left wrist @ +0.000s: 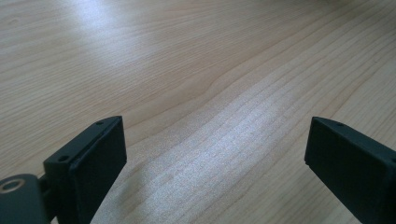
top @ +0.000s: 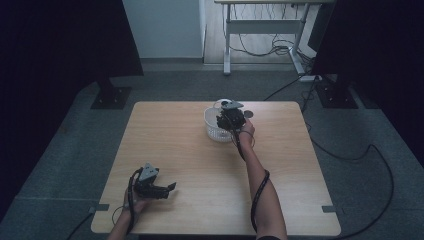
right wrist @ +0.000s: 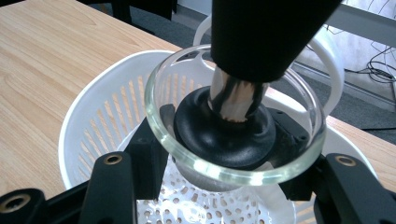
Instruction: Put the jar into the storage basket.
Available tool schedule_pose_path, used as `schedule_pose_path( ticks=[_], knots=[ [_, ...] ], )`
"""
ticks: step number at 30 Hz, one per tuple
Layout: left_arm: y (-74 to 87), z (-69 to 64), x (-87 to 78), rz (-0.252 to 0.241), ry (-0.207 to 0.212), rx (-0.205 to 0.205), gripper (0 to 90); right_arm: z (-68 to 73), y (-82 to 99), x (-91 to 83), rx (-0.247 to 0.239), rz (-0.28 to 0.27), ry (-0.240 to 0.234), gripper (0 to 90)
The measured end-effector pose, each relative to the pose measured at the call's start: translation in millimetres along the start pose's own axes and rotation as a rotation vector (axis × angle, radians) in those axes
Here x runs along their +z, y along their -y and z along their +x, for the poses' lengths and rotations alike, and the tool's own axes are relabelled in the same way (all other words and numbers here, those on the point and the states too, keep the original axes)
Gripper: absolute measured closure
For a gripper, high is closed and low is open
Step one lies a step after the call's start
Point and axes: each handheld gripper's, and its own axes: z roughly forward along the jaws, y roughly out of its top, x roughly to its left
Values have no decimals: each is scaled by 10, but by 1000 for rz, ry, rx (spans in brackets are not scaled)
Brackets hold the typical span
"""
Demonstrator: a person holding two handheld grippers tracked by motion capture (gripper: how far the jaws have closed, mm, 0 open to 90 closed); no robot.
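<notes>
Where light falls, wood table [top: 190,165], grey carpet [top: 60,165].

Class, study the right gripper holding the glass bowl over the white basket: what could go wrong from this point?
1. The right gripper grips the smooth, curved glass bowl from outside; it might slip and drop into the white basket.
2. A black tool with a metal neck stands in the bowl; a tilt could tip it out.
3. The basket sits near the table's far edge, so a knock could push it off.
</notes>
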Motion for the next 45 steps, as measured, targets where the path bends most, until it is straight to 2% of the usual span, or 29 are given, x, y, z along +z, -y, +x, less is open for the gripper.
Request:
schedule_pose_path(
  ticks=[7, 13, 18, 22, 28, 45],
  knots=[
    [-1, 1, 2, 0, 2, 1, 52, -3, -1, -8, -2, -2, -4, 408],
    [-2, -1, 2, 0, 1, 2, 52, 53, -16, -10, -4, -13, 21, 209],
    [-2, -4, 4, -1, 3, 2, 52, 48, -13, -30, 43, -33, 33, 163],
    [-3, -6, 6, 0, 3, 2, 51, 24, 5, -65, 73, -43, 42, 150],
    [-5, -11, 10, -1, 6, 5, 48, 5, 44, -136, 85, -56, 35, 137],
    [-7, -15, 12, 3, 1, 8, 47, -35, 158, -529, 64, -109, -26, 134]
  ],
)
